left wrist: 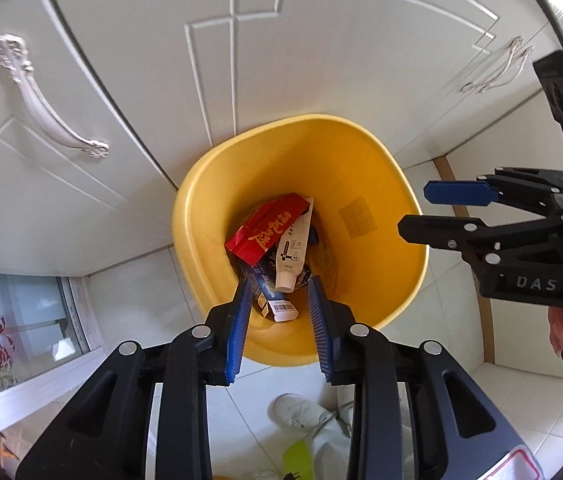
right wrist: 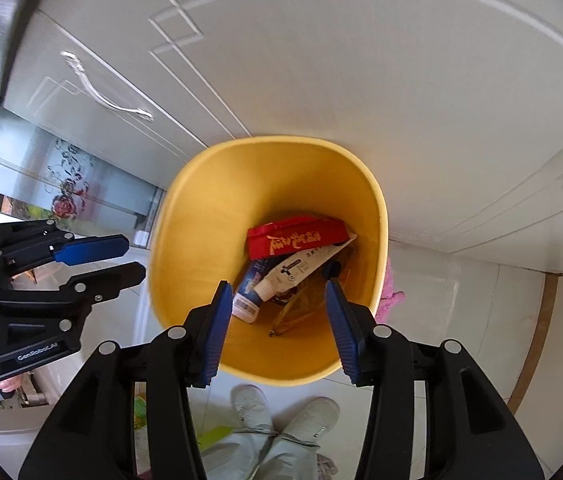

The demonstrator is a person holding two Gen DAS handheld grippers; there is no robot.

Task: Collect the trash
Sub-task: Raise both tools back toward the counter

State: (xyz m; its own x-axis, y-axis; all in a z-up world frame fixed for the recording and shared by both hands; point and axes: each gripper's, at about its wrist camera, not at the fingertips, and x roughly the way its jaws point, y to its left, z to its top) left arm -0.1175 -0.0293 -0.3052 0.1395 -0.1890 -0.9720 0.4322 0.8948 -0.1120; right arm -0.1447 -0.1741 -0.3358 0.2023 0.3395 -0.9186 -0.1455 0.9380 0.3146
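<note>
Both my tongs hang over the yellow bin, my left gripper and my right gripper each spread wide, holding nothing. The white tube lies in the bin, cap toward me, long axis slanting away under the red packet. A banana peel, I think, lies beside it.

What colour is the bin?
Yellow, inside and out; the bin shows best in the right wrist view.

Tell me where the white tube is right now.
In both wrist views the white tube lies inside the yellow bin, just under the red packet.
</note>
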